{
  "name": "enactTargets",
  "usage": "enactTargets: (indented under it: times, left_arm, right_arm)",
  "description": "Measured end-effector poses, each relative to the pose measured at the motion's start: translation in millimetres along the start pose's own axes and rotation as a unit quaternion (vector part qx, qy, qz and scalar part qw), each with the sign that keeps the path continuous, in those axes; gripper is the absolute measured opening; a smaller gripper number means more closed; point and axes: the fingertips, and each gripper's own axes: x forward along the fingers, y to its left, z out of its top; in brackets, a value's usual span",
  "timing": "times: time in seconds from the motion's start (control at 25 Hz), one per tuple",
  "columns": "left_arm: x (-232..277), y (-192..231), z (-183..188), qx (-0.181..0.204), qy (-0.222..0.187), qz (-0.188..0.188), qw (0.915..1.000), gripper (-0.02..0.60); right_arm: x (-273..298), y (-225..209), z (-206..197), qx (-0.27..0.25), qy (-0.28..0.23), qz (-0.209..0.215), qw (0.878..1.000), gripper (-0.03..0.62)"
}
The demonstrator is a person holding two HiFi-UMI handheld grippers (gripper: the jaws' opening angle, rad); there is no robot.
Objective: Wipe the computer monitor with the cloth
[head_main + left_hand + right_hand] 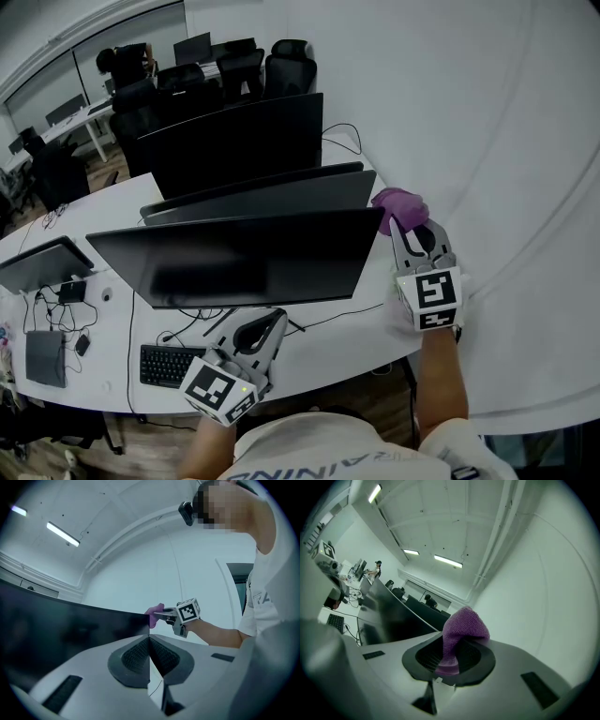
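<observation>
- Desk (328,361): white, curved, carries a row of dark monitors.
- Monitor (244,258): nearest of the row, long axis left-right across the head view, screen dark and facing the person.
- Right gripper (410,230): at the monitor's upper right corner, jaws clamped on the cloth (401,206).
- Left gripper (275,321): low, just under the monitor's bottom edge, pointing up at it; jaws pressed together, nothing between them.
- Cloth: purple, bunched, long axis along the jaws, free end sticking out past the tips; just beside the screen corner, contact unclear.
- Keyboard (169,364): black, on the desk left of the left gripper.
</observation>
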Motion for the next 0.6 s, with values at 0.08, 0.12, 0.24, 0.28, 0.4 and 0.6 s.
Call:
enactTargets:
  times: [0.08, 0.12, 0.24, 0.28, 0.4, 0.6]
  left_arm:
    - [-2.1, 0.4, 0.3, -0.001, -0.001, 0.001, 1.0, 0.007]
    - [-3.3, 0.7, 0.3, -0.001, -0.001, 0.002, 1.0, 0.007]
    - [-6.6, 1.7, -0.9, -0.003, -0.002, 0.003, 1.0, 0.007]
    - [-7.4, 2.0, -1.4, -0.004, -0.002, 0.004, 1.0, 0.007]
    - [-8.2, 2.1, -2.5, -0.005, 0.0, 0.004, 1.0, 0.008]
    - [-9.6, 0.2, -2.4, -0.007, -0.001, 0.003, 1.0, 0.006]
  right_arm:
    - [0.4, -0.3, -2.0, 0.022, -0.004, 0.008, 1.0, 0.055]
    - [0.8, 0.1, -3.1, 0.038, -0.006, 0.014, 0.999, 0.055]
    - [3.0, 2.7, -9.7, 0.093, -0.008, 0.032, 0.995, 0.055]
    - [3.7, 3.5, -12.4, 0.111, -0.008, 0.037, 0.993, 0.055]
    - [5.2, 4.8, -19.0, 0.159, -0.01, 0.05, 0.986, 0.055]
    - [4.3, 9.2, -26.7, 0.183, -0.003, 0.062, 0.981, 0.055]
